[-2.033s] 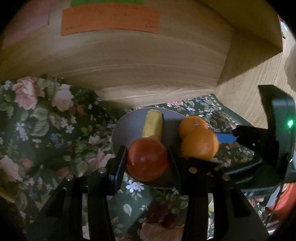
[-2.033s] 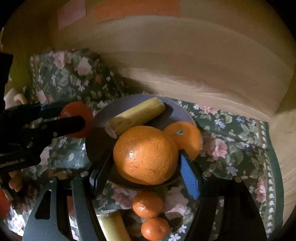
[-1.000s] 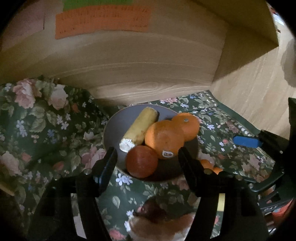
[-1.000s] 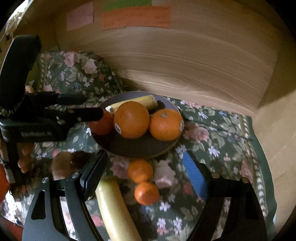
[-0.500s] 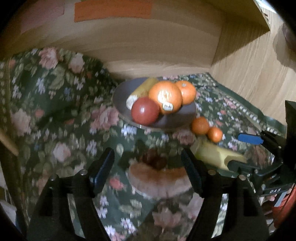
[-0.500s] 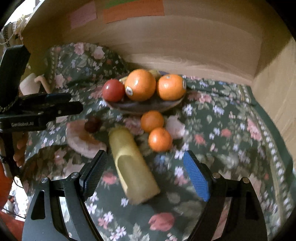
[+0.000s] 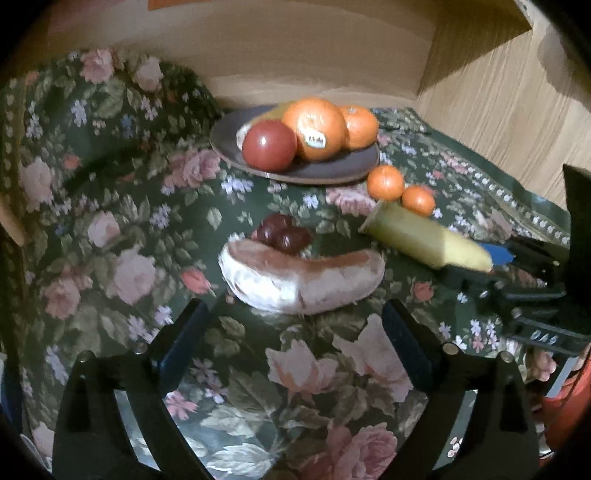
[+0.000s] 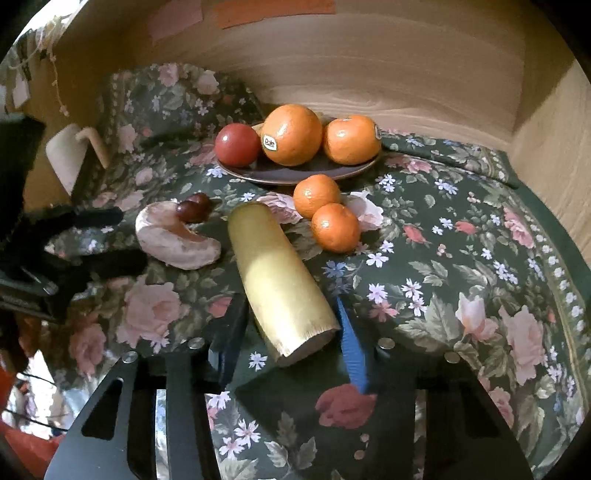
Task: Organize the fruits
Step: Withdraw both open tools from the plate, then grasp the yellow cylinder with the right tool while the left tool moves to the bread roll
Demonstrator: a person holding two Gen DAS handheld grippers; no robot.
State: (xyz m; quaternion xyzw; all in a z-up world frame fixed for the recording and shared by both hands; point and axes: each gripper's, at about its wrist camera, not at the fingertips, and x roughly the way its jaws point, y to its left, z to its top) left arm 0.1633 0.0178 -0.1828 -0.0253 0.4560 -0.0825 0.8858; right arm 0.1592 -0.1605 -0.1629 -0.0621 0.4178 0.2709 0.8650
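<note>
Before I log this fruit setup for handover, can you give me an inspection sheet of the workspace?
Surface: floral cloth, rumpled at back left.
Job's things: plate holds tomato, two oranges; two mandarins and banana piece on cloth.
Clutter: bread piece, dark grapes.
Grippers: left tool open, empty; right tool open around the banana piece's near end.
Cables: nothing seen.
Surroundings: wooden walls, paper notes.
</note>
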